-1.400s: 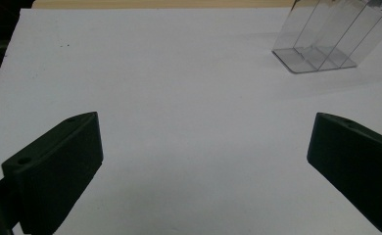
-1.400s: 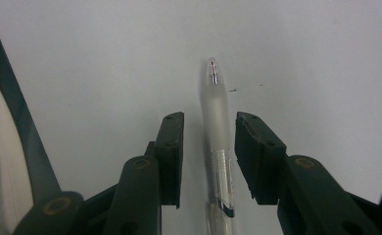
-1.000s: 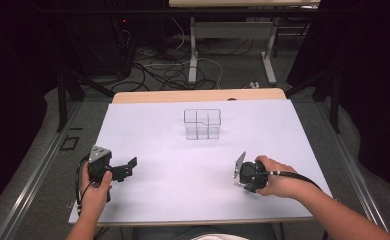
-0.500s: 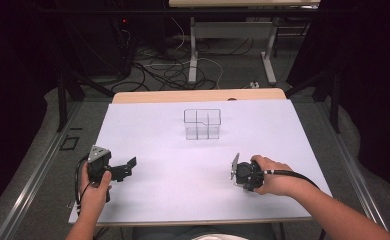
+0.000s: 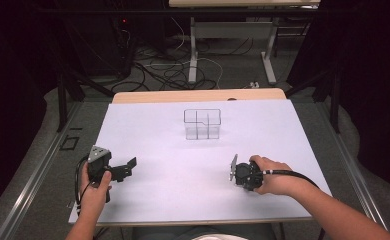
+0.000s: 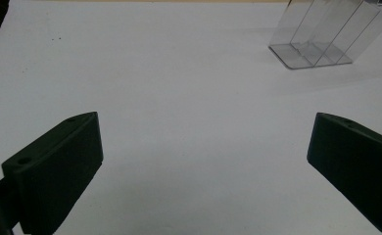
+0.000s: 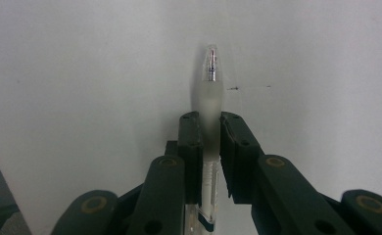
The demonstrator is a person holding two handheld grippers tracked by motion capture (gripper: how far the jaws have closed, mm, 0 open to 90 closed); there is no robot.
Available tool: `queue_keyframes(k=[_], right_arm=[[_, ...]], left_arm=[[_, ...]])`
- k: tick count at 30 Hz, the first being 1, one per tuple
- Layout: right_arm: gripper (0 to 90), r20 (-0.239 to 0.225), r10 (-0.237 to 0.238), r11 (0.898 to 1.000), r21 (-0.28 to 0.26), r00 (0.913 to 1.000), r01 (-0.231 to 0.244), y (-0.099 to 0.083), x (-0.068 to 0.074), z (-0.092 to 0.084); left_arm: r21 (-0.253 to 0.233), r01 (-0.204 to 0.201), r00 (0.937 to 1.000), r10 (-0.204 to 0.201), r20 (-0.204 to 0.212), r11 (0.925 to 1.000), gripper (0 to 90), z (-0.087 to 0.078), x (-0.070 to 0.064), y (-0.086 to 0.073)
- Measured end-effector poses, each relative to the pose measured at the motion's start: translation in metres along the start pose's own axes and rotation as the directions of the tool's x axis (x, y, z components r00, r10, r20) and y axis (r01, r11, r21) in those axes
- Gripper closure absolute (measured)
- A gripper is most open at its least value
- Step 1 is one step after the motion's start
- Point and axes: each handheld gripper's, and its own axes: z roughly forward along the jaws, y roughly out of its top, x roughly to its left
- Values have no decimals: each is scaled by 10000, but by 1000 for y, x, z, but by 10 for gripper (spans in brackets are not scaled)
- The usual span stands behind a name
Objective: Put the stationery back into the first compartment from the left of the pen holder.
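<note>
A pen (image 7: 211, 83) with a frosted, see-through cap lies on the white table sheet (image 5: 183, 190), its tip pointing away in the right gripper view. My right gripper (image 7: 209, 120) is shut on its barrel. The jaws have just been closing, with the pen between the pads. In the high view a hand holds this right gripper (image 5: 242, 175) low over the sheet at the right front. My left gripper (image 5: 125, 167) is at the left front. The left gripper (image 6: 203, 171) is open, with only bare sheet between its fingers.
A clear plastic box with compartments (image 5: 202, 124) stands near the middle back of the sheet, also ahead and to the right in the left gripper view (image 6: 321, 34). A wooden table edge (image 5: 198, 95) runs behind the sheet. Cables and desk legs fill the dark floor beyond.
The right hand has turned its gripper slightly, so the grey plate sits a little further left. The left gripper has stayed put.
</note>
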Motion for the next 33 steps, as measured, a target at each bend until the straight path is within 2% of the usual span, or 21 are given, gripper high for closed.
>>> queue_keyframes(k=[3, 4, 10, 14, 15, 16, 19, 20, 21, 24, 25, 27, 30, 33], right_arm=[[800, 27, 83, 10000, 17, 10000, -83, 0, 0, 0], [801, 68, 191, 9997, 176, 9998, -193, 1, -1, -2], [802, 45, 437, 9990, 57, 9990, -437, 2, -3, -3], [803, 96, 429, 9989, 180, 9990, -431, 4, -4, -5], [802, 332, 420, 9983, 401, 9986, -433, 5, -4, -7], [803, 198, 439, 9987, 231, 9988, -444, 5, -5, -6], [802, 257, 332, 9991, 266, 9991, -339, 7, -5, -6], [803, 380, 297, 9995, 100, 9988, -301, 7, -5, -4], [803, 394, 238, 9990, 381, 9989, -253, 8, -6, -6], [803, 637, 293, 9990, 330, 9975, -315, 10, -8, -6], [803, 661, 184, 9995, 258, 9976, -202, 11, -9, -6], [803, 770, 314, 9993, 198, 9965, -330, 13, -11, -7], [803, 1137, 394, 9992, 72, 9927, -405, 16, -13, -8], [803, 1579, 184, 9998, -63, 9873, -177, 19, -15, -9]], left_arm=[[-21, 12, 10000, -12, 5, 10000, 0, 1, 0, 0], [-28, 2, 10000, -2, 18, 10000, 0, 1, -1, 0], [16, 0, 10000, 0, 22, 10000, 0, 1, -1, 0], [34, -21, 10000, 21, 24, 10000, 0, 1, -1, 0], [34, -17, 10000, 17, 22, 10000, 0, 1, -1, 0], [36, -14, 10000, 14, 24, 10000, 0, 1, -1, 0], [41, -21, 10000, 21, 30, 10000, 0, 1, -1, 0], [48, -31, 10000, 31, 35, 10000, 0, 1, -1, 0], [41, -40, 10000, 40, 40, 10000, 0, 2, -1, 0], [93, -85, 9999, 85, 58, 9999, 0, 2, -2, 0], [93, -86, 9999, 85, 65, 9999, 0, 2, -2, 0], [72, -101, 9999, 100, 68, 9999, 0, 2, -2, 0], [77, -98, 9999, 98, 66, 9999, 0, 2, -2, -1], [88, -99, 9999, 98, 64, 9999, 0, 2, -2, -1]])
